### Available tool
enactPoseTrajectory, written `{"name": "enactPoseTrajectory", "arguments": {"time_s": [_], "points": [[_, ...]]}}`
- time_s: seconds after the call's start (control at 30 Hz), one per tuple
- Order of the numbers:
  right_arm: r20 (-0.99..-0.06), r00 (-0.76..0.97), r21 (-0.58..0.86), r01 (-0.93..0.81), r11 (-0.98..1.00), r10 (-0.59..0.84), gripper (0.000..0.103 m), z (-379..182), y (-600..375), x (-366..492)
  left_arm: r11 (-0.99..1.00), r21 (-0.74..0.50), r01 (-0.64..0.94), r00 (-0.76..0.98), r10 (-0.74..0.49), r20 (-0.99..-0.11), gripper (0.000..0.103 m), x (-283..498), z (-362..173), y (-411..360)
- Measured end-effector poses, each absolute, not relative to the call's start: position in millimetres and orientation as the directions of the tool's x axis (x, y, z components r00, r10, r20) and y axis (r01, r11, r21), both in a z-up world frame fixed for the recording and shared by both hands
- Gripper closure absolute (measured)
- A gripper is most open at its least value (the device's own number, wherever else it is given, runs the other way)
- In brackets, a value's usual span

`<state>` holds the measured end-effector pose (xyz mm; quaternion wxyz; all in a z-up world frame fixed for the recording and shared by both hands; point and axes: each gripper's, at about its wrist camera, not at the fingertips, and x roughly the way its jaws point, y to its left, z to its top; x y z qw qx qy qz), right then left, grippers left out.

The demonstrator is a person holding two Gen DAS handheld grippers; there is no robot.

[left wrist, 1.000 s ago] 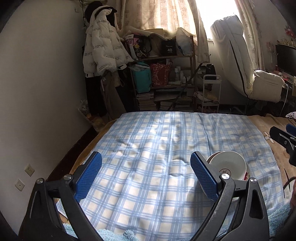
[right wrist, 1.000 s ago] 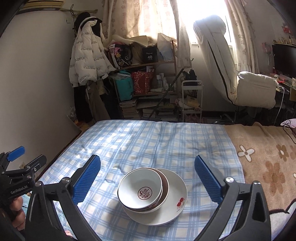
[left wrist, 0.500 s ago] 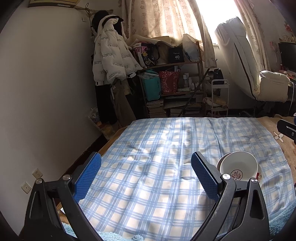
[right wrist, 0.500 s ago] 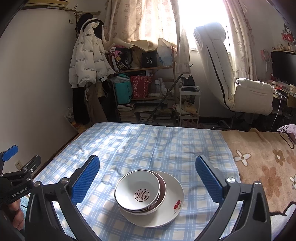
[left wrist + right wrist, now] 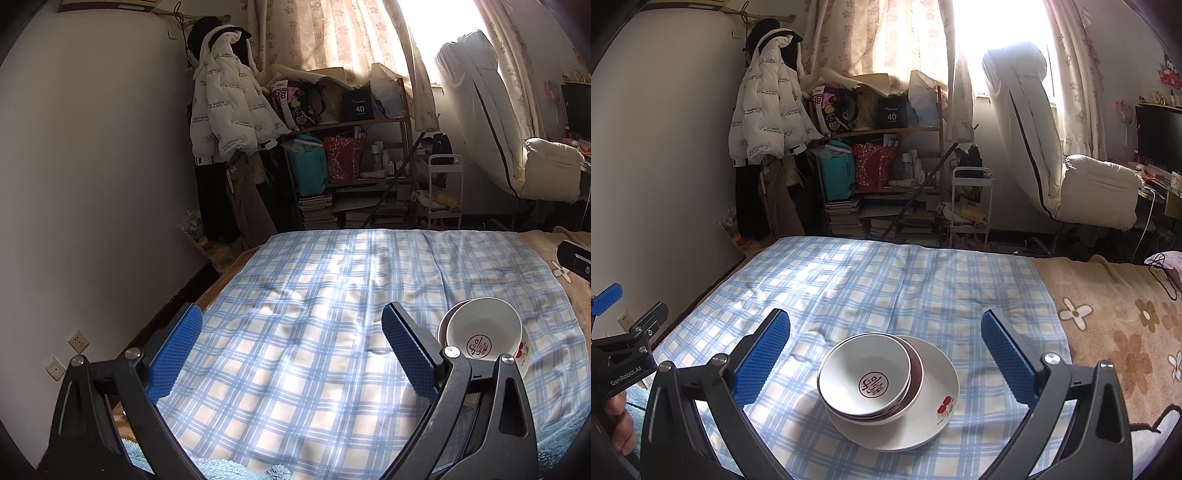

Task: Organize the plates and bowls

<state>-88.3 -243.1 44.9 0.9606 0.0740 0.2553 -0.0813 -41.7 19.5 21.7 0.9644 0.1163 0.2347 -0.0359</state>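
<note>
A white bowl (image 5: 866, 373) with a red seal mark is nested in a brown-rimmed bowl (image 5: 915, 373), and both sit on a white plate (image 5: 938, 387) with a cherry print, on the blue checked cloth (image 5: 871, 291). My right gripper (image 5: 885, 354) hovers open just in front of the stack, with nothing between its blue pads. In the left wrist view the same white bowl (image 5: 482, 334) lies to the right of my left gripper (image 5: 291, 350), which is open and empty over bare cloth (image 5: 295, 295).
A brown flowered blanket (image 5: 1115, 317) covers the bed to the right of the cloth. A wall (image 5: 92, 184) runs along the left side. Beyond the bed's far edge are a cluttered shelf (image 5: 882, 177), a hanging white jacket (image 5: 768, 114) and a cream recliner (image 5: 1082, 184).
Both grippers have pulled back and risen a little, so the stack sits slightly farther off. The bowls and plate have not moved, and both grippers stay open.
</note>
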Motion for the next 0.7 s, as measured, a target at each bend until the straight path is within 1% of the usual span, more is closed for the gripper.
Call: {"name": "enactPoseTrajectory", "arguments": {"time_s": [0.7], "points": [[-0.508,0.853,0.095,0.195,0.976,-0.121,0.000,38.0,-246.0,-89.3,0.969,0.213,0.124,0.874,-0.005,-0.486,0.006,-37.0,16.0,18.6]]}}
